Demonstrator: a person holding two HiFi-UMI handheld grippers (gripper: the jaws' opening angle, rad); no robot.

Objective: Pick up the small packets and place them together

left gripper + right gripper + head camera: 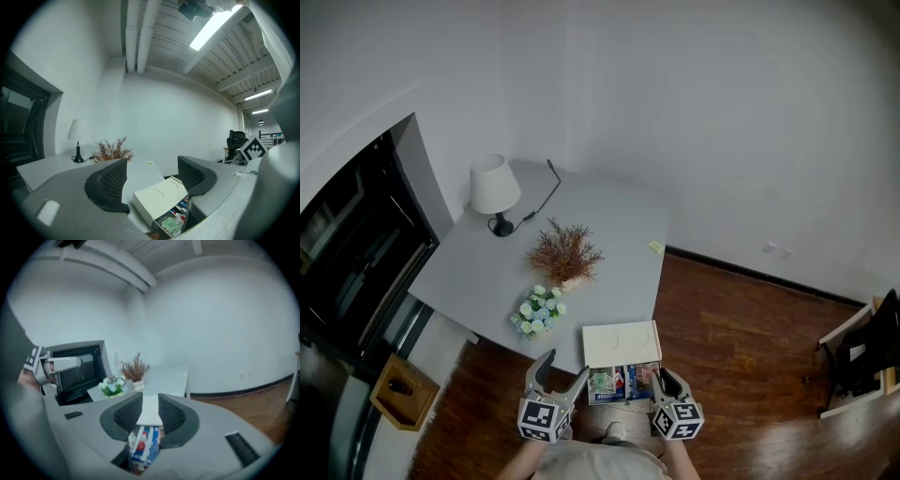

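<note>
The packet I'm after stands upright between the jaws of my right gripper: white, with red and blue print. The jaws are nearly closed and seem to pinch its sides, though the wide-angle view is soft there, so I won't swear to the contact. From the head view this packet is hidden under the right gripper, which sits at the right end of the other packets, a row of green, red and blue ones in a white box with its lid laid back.

My left gripper hangs just left of that box, jaws spread wide with nothing in them. Its own view frames the box between the left gripper's jaws, a green packet at the near end.

The box rests at the near edge of a grey table. Beyond it are a bunch of pale flowers, a dried rust-coloured plant and a white-shaded lamp. Around the table are a wood floor and white walls.
</note>
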